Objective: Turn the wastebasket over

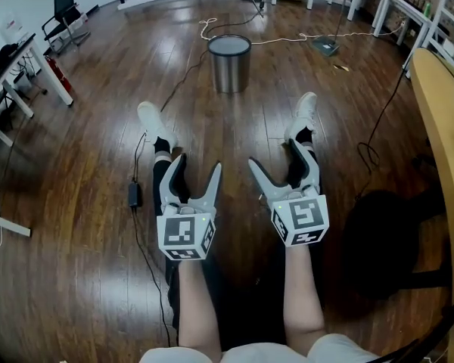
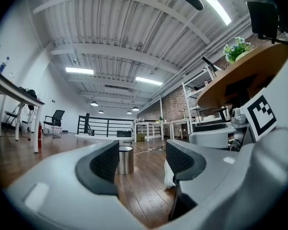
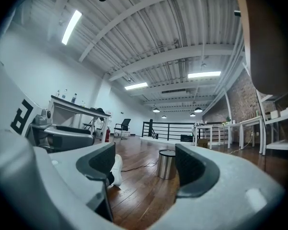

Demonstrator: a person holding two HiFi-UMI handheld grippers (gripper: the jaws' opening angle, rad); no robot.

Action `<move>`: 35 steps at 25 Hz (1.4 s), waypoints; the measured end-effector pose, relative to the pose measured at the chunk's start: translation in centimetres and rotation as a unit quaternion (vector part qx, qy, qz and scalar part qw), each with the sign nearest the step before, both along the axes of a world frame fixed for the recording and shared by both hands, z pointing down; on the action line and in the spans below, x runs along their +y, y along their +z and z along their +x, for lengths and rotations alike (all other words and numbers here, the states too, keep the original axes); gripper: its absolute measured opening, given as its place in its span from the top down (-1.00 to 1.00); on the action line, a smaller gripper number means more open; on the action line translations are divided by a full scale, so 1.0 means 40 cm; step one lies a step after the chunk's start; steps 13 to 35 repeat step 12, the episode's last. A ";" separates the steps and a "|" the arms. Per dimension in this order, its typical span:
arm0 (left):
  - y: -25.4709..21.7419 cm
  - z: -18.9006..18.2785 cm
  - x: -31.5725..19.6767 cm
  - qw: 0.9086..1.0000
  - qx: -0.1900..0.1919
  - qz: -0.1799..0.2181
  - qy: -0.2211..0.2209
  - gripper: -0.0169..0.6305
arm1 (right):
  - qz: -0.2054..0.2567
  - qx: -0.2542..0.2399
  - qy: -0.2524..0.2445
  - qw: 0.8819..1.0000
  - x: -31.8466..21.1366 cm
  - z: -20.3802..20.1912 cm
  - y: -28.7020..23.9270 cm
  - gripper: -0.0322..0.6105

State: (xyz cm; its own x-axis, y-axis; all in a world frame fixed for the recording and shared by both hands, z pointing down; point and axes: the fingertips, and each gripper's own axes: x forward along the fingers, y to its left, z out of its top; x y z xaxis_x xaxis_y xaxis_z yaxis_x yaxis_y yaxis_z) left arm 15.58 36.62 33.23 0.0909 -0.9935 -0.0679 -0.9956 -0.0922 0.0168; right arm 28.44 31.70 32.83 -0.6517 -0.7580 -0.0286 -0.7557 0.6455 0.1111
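Note:
A cylindrical metal wastebasket stands on the wooden floor, well beyond the feet of the seated person. Both grippers hover over the outstretched legs and point level toward it. My left gripper has wide jaws that are closing with nothing between them. My right gripper is open and empty. In the left gripper view the wastebasket shows far off between the jaws of the left gripper. The right gripper view shows the wastebasket just left of the right-hand jaw of the right gripper.
White shoes lie between the grippers and the basket. A black cable with a power adapter runs along the left leg. A round wooden table stands at the right. White desks and an office chair stand at the left.

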 end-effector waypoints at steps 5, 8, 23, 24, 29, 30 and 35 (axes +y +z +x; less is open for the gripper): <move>-0.022 -0.002 0.017 1.000 -0.012 0.003 0.000 -0.01 | -0.005 -0.014 0.002 1.000 0.007 0.015 -0.013 -0.27; -0.039 0.003 0.028 1.000 -0.011 0.005 0.006 0.00 | 0.017 -0.034 -0.022 0.999 0.029 0.007 -0.049 -0.27; -0.070 0.015 0.022 1.000 -0.020 0.007 0.014 0.02 | 0.021 -0.033 -0.022 0.999 0.026 0.004 -0.076 -0.27; -0.070 0.015 0.022 1.000 -0.020 0.007 0.014 0.02 | 0.021 -0.033 -0.022 0.999 0.026 0.004 -0.076 -0.27; -0.070 0.015 0.022 1.000 -0.020 0.007 0.014 0.02 | 0.021 -0.033 -0.022 0.999 0.026 0.004 -0.076 -0.27; -0.070 0.015 0.022 1.000 -0.020 0.007 0.014 0.02 | 0.021 -0.033 -0.022 0.999 0.026 0.004 -0.076 -0.27; -0.070 0.015 0.022 1.000 -0.020 0.007 0.014 0.02 | 0.021 -0.033 -0.022 0.999 0.026 0.004 -0.076 -0.27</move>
